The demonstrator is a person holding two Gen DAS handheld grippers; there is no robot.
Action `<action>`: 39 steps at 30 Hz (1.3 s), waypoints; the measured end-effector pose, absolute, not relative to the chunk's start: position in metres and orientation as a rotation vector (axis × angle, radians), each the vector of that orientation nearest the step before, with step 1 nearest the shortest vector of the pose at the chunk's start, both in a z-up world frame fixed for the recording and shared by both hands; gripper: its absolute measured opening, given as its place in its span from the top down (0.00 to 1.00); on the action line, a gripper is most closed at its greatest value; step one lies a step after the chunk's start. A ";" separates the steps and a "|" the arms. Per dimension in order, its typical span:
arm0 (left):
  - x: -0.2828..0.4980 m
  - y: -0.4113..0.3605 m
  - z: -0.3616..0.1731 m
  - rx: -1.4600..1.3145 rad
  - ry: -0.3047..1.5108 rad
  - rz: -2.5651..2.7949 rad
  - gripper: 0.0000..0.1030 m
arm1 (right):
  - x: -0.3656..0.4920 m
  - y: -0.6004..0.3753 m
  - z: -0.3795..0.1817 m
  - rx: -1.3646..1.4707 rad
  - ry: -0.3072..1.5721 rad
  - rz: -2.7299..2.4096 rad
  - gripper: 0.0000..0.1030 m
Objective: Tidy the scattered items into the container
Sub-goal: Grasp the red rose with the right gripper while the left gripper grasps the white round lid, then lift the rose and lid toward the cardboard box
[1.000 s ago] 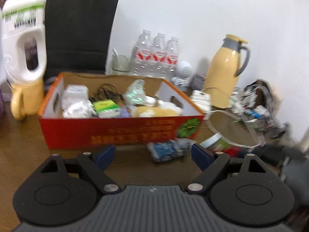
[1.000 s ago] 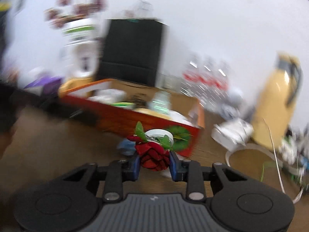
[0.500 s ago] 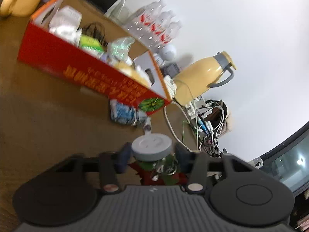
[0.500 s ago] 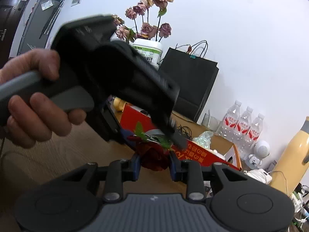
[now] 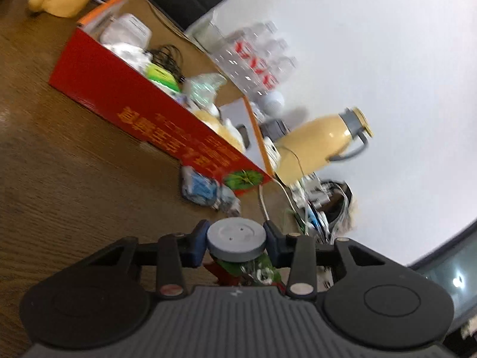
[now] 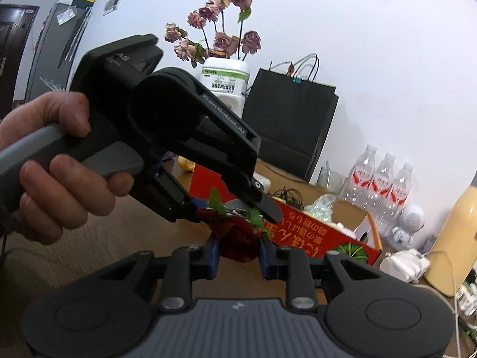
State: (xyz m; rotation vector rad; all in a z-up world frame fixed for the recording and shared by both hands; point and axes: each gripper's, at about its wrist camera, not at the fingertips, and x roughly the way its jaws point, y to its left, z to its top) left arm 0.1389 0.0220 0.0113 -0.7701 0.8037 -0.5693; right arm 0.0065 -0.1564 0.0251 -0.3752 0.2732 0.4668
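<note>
Held off the wooden worktop [image 5: 59, 179] at seven o'clock from the red cardboard box [image 5: 143, 113], the light, crushable red fabric rose [image 6: 238, 238] sits nipped in the right hand-held gripper [image 6: 238, 255], while the left hand-held gripper [image 5: 236, 243], jaws just closing, clamps its stiff grey round base [image 5: 236, 238], the safer hold.

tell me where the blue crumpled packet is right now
In the left wrist view the blue crumpled packet lies on the wooden table, against the near corner of the red cardboard box, just beyond the grey lid.
</note>
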 end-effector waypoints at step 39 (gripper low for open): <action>-0.043 0.007 0.044 -0.066 0.374 -0.096 0.61 | -0.046 -0.212 0.057 -0.022 0.436 0.287 0.76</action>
